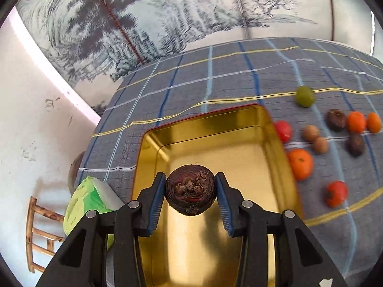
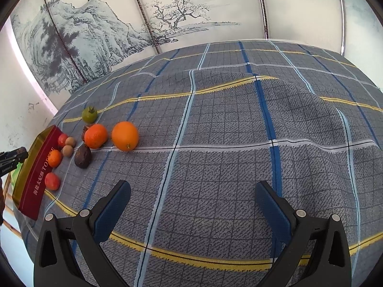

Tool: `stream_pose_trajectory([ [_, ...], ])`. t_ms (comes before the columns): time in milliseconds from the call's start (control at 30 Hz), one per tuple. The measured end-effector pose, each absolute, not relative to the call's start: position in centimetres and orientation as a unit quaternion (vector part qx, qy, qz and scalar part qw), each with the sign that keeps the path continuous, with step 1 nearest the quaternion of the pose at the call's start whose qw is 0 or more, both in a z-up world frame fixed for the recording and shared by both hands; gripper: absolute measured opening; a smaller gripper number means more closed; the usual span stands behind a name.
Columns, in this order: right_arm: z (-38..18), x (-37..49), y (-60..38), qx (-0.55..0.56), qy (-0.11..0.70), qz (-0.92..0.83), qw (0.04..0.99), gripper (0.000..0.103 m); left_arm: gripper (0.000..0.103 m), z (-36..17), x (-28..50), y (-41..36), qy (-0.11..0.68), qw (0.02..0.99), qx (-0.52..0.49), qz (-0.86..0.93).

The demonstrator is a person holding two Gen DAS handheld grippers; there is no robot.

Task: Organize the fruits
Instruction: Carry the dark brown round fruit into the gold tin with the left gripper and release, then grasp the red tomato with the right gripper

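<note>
My left gripper [image 1: 191, 192] is shut on a dark brown round fruit [image 1: 190, 192] and holds it above the gold inside of a tin box [image 1: 215, 148]. Several fruits lie on the checked cloth right of the tin: a green one [image 1: 304, 96], oranges [image 1: 300, 164], red tomatoes [image 1: 335, 193], small tan ones [image 1: 311, 133] and dark ones [image 1: 355, 144]. My right gripper [image 2: 192, 197] is open and empty above bare cloth. In its view the tin's red side [image 2: 39, 174] and the fruits, with a large orange [image 2: 125, 135], lie at the far left.
A green tissue pack [image 1: 87, 198] lies left of the tin at the table's edge. A wooden chair [image 1: 39, 234] stands below on the left. A painted screen [image 2: 107, 31] stands behind the table. The cloth [image 2: 227, 131] is wrinkled.
</note>
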State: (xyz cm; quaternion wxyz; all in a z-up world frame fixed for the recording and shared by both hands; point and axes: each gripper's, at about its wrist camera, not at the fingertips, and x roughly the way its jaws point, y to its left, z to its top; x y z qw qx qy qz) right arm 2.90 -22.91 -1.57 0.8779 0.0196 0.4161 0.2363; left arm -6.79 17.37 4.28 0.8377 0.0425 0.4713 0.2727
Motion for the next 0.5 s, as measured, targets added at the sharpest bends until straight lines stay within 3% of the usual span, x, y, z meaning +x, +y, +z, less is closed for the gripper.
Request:
stream_pose_trajectory([
  [300, -1.6, 2.9, -22.5, 0.009, 0.418, 0.237, 0.877, 0.103, 0.041, 2.9, -3.8, 21.7, 0.488, 0.820, 0.042, 0.294],
  [500, 1.1, -0.7, -19.8, -0.009, 0.357, 0.329, 0.874, 0.100, 0.044, 3.2, -4.2, 23.5, 0.474, 0.823, 0.019, 0.313],
])
